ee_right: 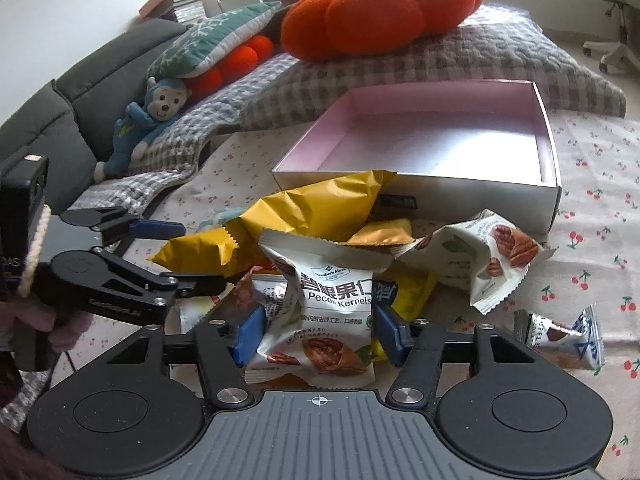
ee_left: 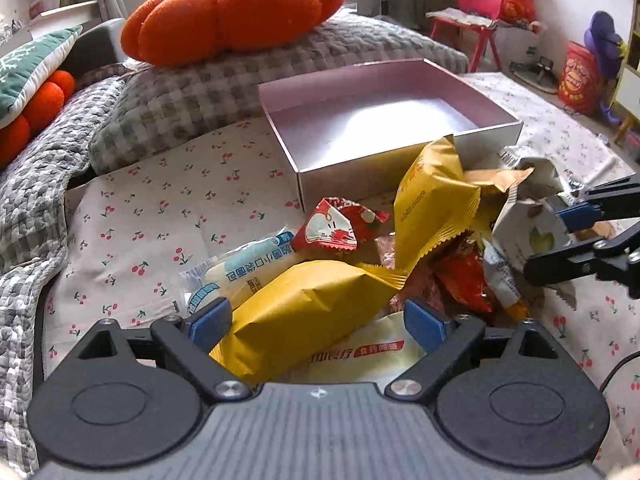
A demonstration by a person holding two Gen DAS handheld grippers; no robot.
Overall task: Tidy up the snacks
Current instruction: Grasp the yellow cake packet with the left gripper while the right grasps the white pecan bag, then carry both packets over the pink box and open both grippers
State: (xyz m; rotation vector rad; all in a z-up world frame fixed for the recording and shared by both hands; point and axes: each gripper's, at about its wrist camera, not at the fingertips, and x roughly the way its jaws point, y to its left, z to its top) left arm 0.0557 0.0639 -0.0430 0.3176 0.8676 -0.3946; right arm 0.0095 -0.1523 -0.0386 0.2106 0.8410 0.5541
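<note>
Now right gripper (ee_right: 318, 330) jaws clamp the pecan packet (ee_right: 320, 312) beside the box (ee_right: 420, 196).

The white pecan packet (ee_right: 320, 312) reads "Member's Mark" and, below, "Pecan Kernels" under big Chinese characters. At three o'clock of it, a small wrapper (ee_right: 560, 340) shows letters too crumpled to read. Other packets carry Chinese print only.

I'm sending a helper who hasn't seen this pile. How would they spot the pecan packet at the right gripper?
Find the shallow pink-lined box on the cherry-print cloth; the snack heap lies in front of it. The right gripper straddles the pecan packet, standing upright. Unlike the yellow packets behind, it is white and reads "Pecan Kernels".
</note>
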